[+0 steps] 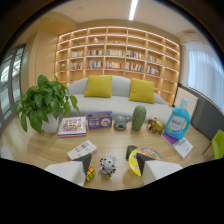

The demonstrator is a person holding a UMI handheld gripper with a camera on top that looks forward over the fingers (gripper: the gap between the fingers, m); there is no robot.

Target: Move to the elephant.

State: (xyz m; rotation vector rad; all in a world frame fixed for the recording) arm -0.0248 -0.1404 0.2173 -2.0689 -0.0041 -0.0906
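Observation:
The elephant (120, 121) is a small grey-blue figure on the wooden table (40, 147). It stands between a purple box (100, 120) and a green cactus figure (138, 118), well beyond my fingers. My gripper (113, 161) is open, its two fingers spread wide near the table's near side. A small spotted toy (107, 165) sits between the fingertips without touching either. A colourful cube (90, 174) lies by the left finger (82, 162), and a yellow round object (135, 161) lies against the right finger (145, 161).
A potted plant (45, 107) and a picture book (72, 126) are left of the purple box. A yellow-brown toy (155, 125), a blue detergent bottle (177, 122) and a card (182, 146) stand to the right. A white box (82, 149) and a dark object (131, 150) lie mid-table. A sofa and bookshelves stand behind.

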